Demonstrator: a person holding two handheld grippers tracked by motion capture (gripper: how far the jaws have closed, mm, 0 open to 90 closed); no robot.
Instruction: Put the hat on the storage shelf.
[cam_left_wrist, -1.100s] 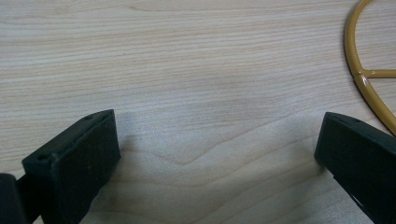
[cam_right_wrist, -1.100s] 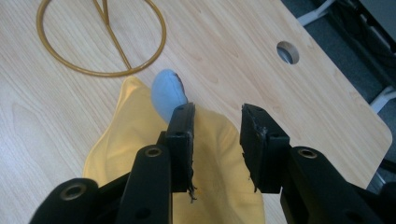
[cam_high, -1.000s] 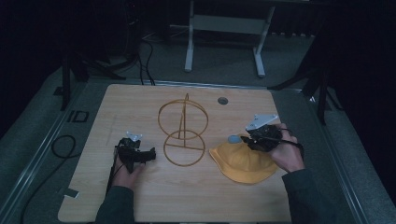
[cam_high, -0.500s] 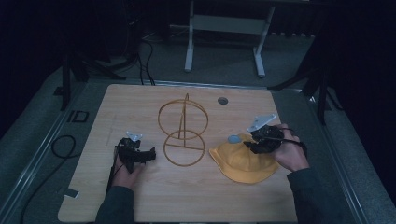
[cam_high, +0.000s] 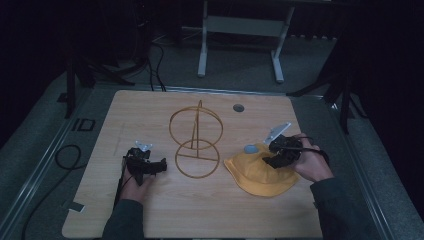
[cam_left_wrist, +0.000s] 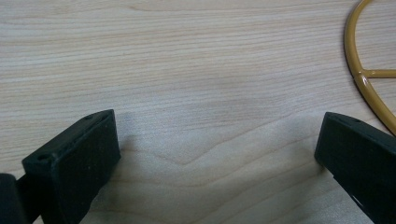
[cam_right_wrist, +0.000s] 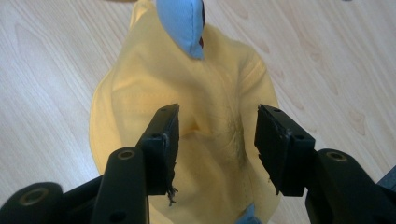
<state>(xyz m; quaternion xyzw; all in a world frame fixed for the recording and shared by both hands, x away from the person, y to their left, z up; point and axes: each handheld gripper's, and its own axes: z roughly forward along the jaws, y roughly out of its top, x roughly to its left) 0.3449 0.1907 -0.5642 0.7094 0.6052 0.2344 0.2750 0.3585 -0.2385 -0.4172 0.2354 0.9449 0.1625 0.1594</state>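
From the high view, a wooden table (cam_high: 165, 210) carries a yellow hat (cam_high: 260, 174) toward its right side and a gold wire stand (cam_high: 196, 141) near the middle, the two just beside each other. The right gripper (cam_high: 274, 156) hangs over the hat's upper right part, held in the person's right hand (cam_high: 307, 162). A small light blue ear (cam_high: 250, 149) sticks out at the hat's top edge. The left gripper (cam_high: 155, 167) rests low on the table to the left of the stand, held in the left hand (cam_high: 134, 181), pointing toward the stand's round base. A small grey disc (cam_high: 238, 107) lies near the table's far edge.

In the left gripper view, the jaws are spread wide with nothing but bare table (cam_left_wrist: 196, 70) between them; a curve of the stand (cam_left_wrist: 362, 79) shows at the upper right, close to one jaw but apart from it.

In the right gripper view, the right gripper (cam_right_wrist: 217, 140) hovers over the crown of the hat (cam_right_wrist: 205, 93), its jaws having just been opening. They stand apart with creased yellow cloth lying between them (the pads do not press on it). The blue ear (cam_right_wrist: 182, 23) lies at the hat's far end.
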